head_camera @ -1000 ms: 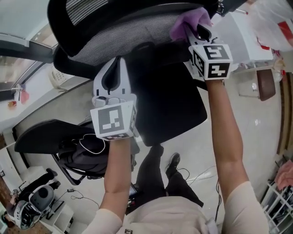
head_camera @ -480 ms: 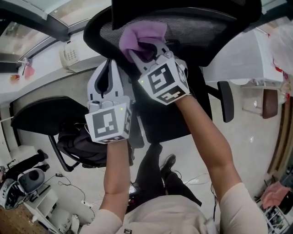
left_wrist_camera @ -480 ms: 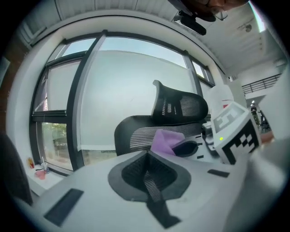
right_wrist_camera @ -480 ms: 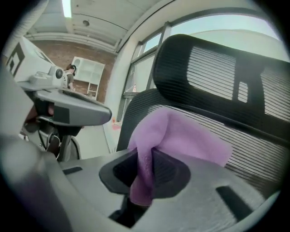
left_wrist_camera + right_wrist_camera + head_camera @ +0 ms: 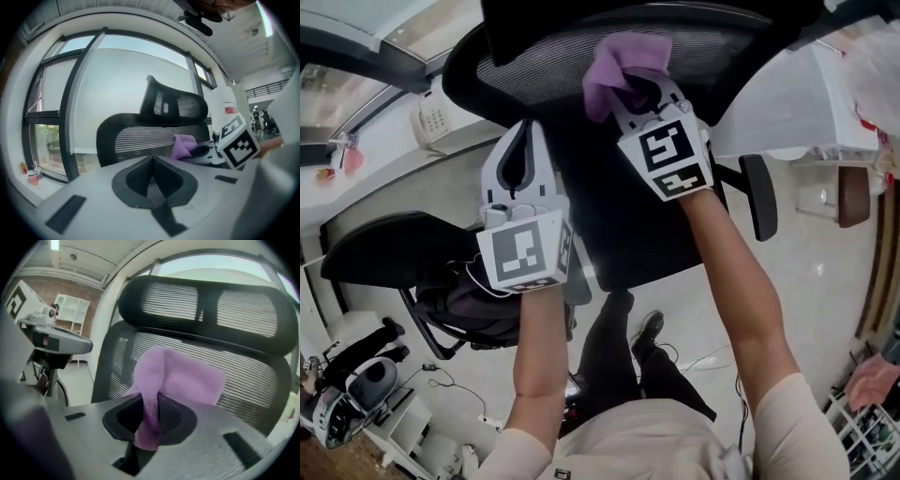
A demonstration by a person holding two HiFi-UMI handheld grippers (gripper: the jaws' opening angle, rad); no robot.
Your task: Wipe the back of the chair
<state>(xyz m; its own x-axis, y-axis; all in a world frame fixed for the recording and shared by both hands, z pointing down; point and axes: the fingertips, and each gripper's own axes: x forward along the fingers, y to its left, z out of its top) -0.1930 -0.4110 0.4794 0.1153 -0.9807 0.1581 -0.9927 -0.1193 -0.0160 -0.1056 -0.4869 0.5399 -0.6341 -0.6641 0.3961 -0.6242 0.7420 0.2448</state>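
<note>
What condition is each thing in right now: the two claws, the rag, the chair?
Purple cloth: bunched, pinched, lying against the mesh.
Right gripper: shut on the cloth.
Left gripper: jaws together, empty.
Black mesh chair back: upright, cloth on it.

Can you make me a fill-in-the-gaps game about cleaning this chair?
1. The right gripper pinches a ___ cloth.
2. The cloth is held up to the mesh ___ of the black chair.
3. The left gripper is shut and holds ___.
Missing words: purple; back; nothing.
</note>
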